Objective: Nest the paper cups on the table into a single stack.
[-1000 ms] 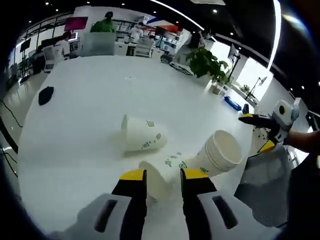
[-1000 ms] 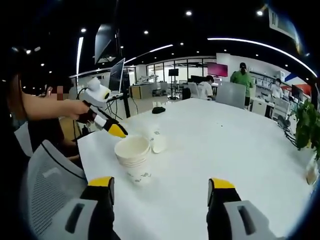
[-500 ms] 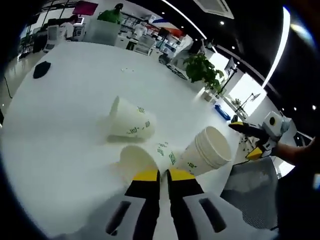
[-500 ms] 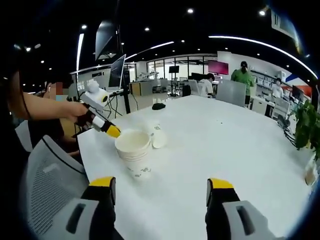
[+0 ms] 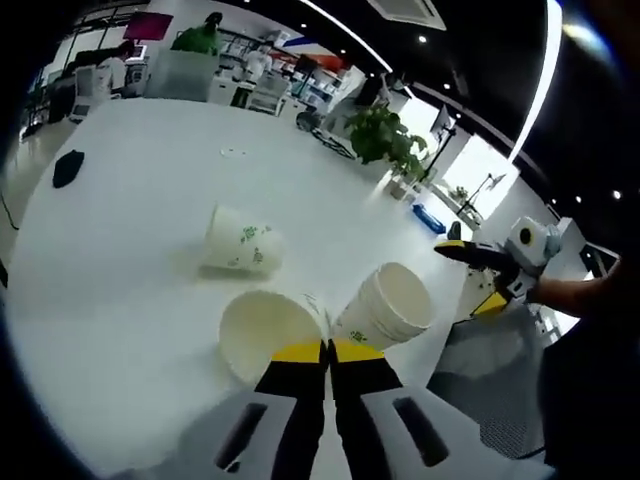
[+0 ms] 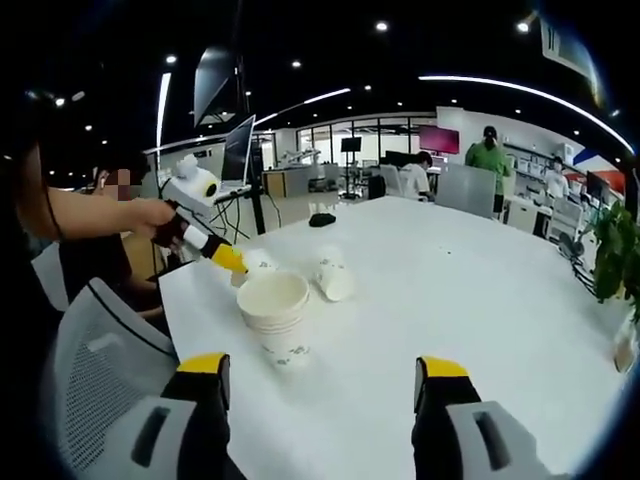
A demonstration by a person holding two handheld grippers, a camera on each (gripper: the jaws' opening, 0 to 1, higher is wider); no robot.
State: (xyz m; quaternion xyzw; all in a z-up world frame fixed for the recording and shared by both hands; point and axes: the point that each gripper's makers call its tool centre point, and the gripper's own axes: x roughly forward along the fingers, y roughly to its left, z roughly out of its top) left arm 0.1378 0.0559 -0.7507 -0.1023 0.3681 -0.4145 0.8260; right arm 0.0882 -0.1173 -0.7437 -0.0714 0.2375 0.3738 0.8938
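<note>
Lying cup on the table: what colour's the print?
Green print on the white lying cup; clearest in the left gripper view.

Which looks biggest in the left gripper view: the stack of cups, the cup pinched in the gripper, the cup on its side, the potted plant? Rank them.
1. Pinched cup and stack of cups: look alike, both nearest the camera, so no ranking.
2. Cup on its side.
3. Potted plant: similar apparent size but farther off, so unsure.

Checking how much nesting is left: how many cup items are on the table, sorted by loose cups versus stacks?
Nested stack standing upright: 1
Loose cup lying on its side: 1
Loose cup pinched at the rim by the left gripper, its mouth toward the camera: 1
Total: 3 cup items on the table.
</note>
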